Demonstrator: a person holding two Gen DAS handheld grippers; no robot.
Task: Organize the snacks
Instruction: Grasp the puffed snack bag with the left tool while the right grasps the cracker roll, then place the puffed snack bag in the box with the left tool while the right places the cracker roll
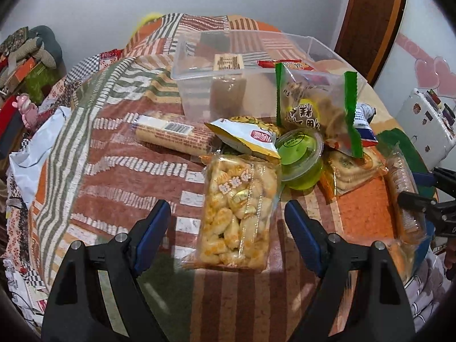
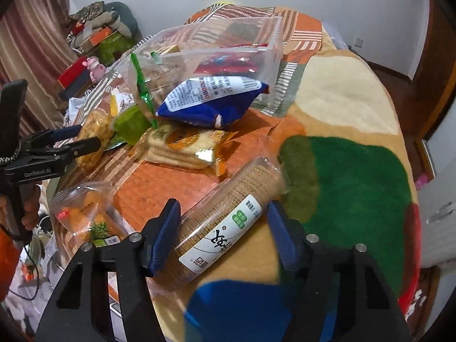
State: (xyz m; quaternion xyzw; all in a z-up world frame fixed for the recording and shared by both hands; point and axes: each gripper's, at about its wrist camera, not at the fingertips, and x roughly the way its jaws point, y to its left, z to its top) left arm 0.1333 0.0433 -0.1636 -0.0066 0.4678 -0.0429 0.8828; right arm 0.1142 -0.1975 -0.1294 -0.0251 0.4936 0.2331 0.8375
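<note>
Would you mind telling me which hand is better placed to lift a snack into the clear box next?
Right: its tool already brackets the biscuit tube; the left tool merely straddles its bag.

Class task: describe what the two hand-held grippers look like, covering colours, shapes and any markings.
Both the left gripper and the right gripper have black, angular plastic arms with silver pivot pins, ending in jaws lined with blue pads. Seen from the right wrist camera, the left gripper's black body carries white lettering, and a braided cord hangs beside its upright handle.
</note>
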